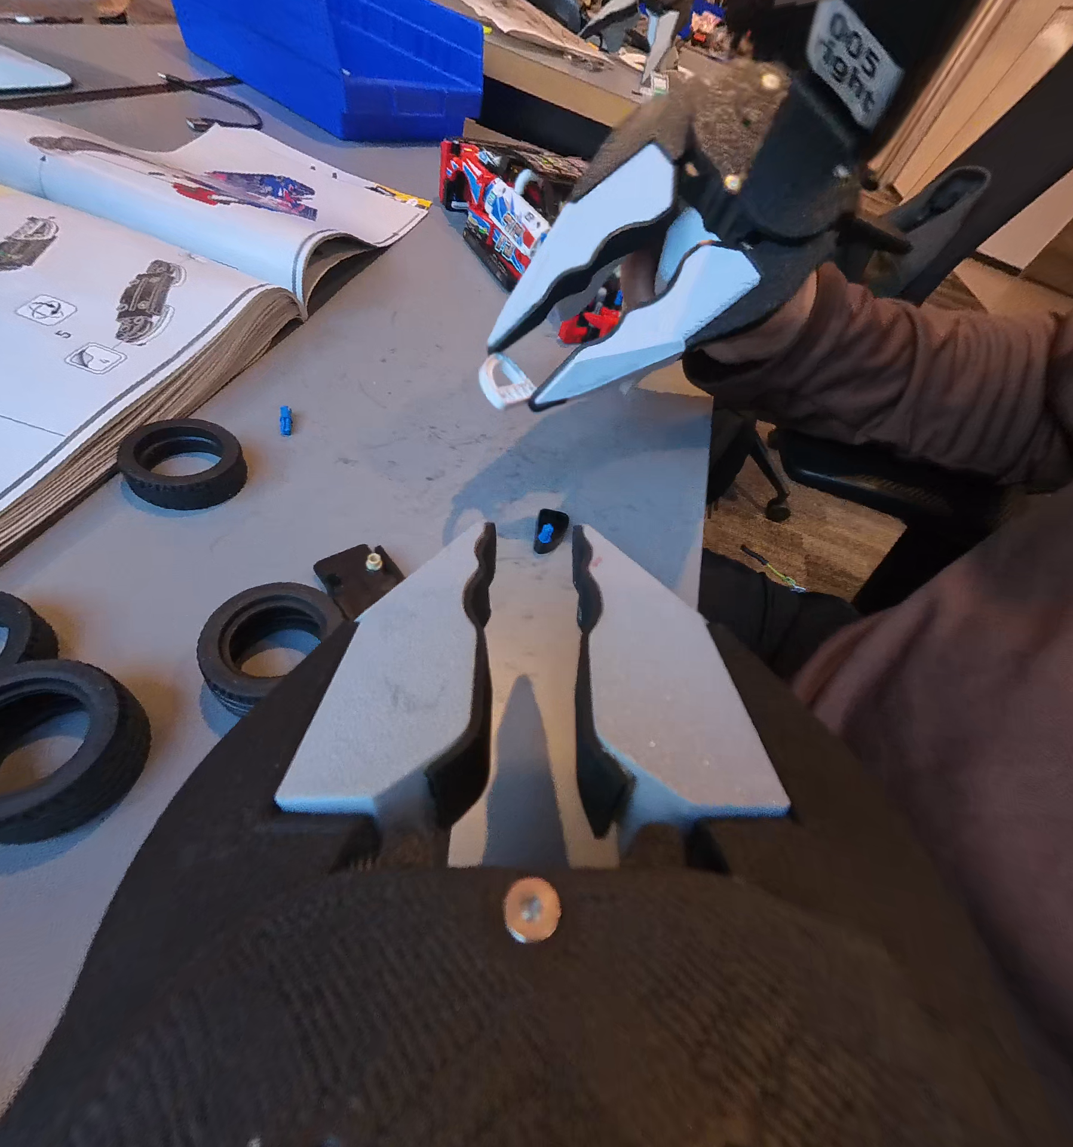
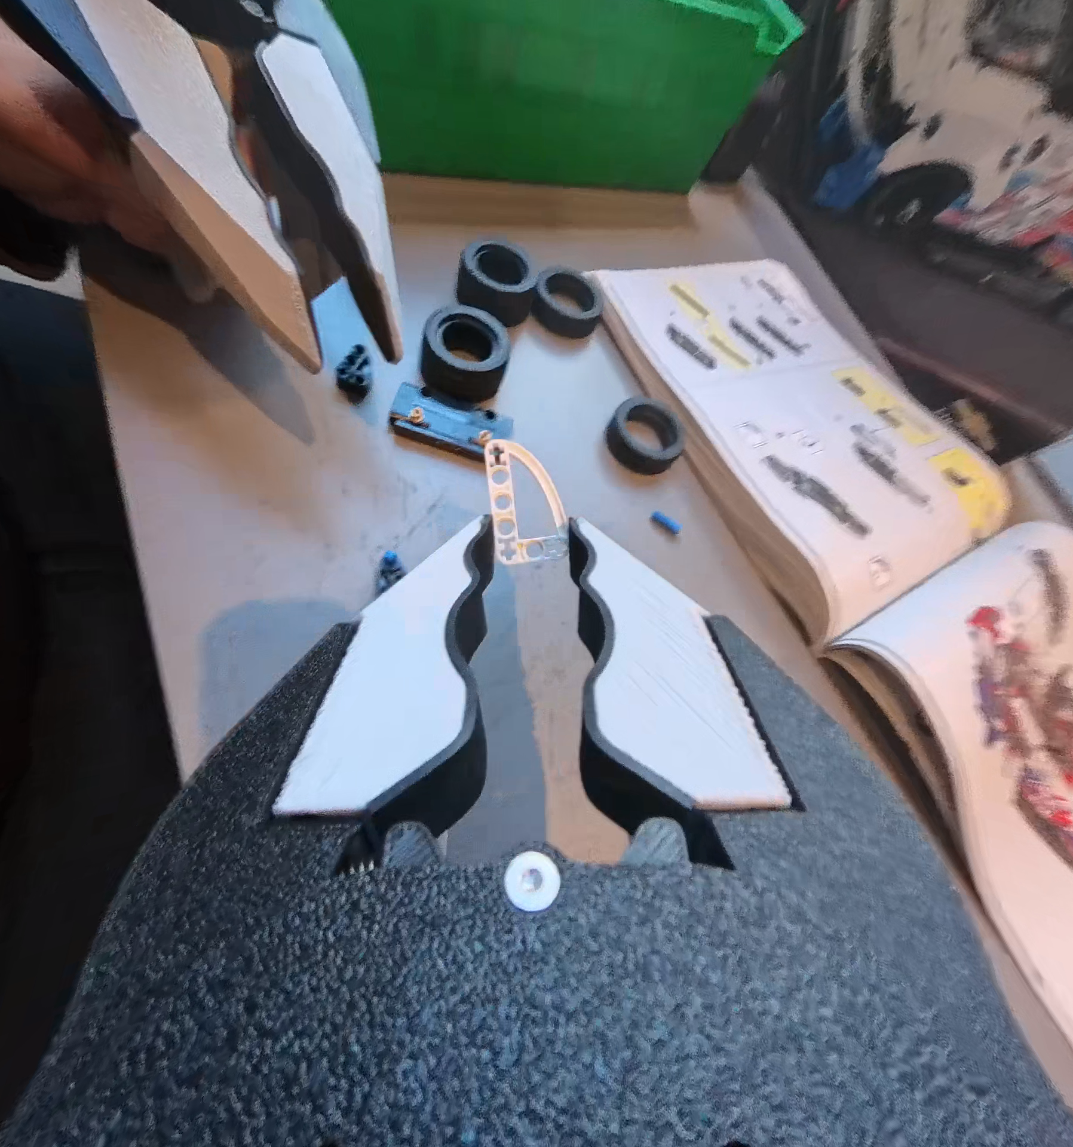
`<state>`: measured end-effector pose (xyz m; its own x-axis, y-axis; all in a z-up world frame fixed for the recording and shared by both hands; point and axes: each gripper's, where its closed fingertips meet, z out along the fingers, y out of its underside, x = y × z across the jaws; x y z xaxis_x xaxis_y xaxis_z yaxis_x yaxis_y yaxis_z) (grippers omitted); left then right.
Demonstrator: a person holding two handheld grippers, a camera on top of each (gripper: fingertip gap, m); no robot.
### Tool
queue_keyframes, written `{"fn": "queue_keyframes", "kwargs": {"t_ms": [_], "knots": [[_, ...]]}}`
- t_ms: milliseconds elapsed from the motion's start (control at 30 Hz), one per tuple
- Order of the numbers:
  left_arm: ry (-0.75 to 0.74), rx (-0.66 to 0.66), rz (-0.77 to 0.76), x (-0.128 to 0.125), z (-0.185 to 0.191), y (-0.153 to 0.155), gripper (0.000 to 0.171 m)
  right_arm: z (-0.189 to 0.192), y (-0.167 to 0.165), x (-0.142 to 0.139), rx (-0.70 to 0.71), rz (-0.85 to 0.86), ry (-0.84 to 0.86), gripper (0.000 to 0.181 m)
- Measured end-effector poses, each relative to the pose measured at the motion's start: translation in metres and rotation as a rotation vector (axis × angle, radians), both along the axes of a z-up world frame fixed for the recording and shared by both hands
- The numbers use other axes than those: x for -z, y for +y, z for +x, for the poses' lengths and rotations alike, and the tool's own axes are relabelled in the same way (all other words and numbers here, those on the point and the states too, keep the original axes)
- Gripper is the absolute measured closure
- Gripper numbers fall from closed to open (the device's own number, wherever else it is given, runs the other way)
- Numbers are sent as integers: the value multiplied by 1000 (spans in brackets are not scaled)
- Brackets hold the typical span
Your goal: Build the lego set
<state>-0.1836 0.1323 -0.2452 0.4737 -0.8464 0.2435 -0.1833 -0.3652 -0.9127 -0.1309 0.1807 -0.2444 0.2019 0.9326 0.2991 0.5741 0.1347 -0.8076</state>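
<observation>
My right gripper (image 2: 529, 524) is shut on a white curved lego panel (image 2: 509, 496) and holds it above the table. In the left wrist view it (image 1: 512, 378) hangs at the upper right with the panel (image 1: 504, 386) at its tips. My left gripper (image 1: 534, 534) is open and empty, low over the grey table (image 1: 397, 385). A small black piece with a blue pin (image 1: 549, 530) lies just beyond its tips. A black beam with tan pins (image 2: 450, 422) lies near several black tyres (image 2: 466, 354). My left gripper (image 2: 354, 360) also shows at the upper left of the right wrist view.
An open instruction book (image 1: 118, 279) covers the table's left side. A loose blue pin (image 1: 285, 420) lies beside it. A blue bin (image 1: 348, 62) and a red lego box (image 1: 503, 211) stand at the back. The table edge (image 1: 708, 496) is close on the right. A green bin (image 2: 552, 80) stands behind. The grippers' ends are close to 8 cm from one another. The loose blue pin (image 1: 285, 420) sits 11 cm or so from the ends of my right fingers. It is also in sight in the right wrist view (image 2: 668, 524).
</observation>
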Motion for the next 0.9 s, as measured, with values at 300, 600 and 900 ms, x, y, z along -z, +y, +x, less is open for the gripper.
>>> {"fn": "queue_keyframes", "kwargs": {"t_ms": [300, 600, 900], "knots": [[-137, -34, -180, -18, 10, 16, 143, -8, -14, -10, 14, 403, -76, 158], [-63, 100, -178, -25, 41, -4, 165, -11, -37, -26, -14, 600, -98, 158], [243, 264, 360, -17, 42, -28, 170, 3, -70, -32, -212, 131, 31, 162]]}}
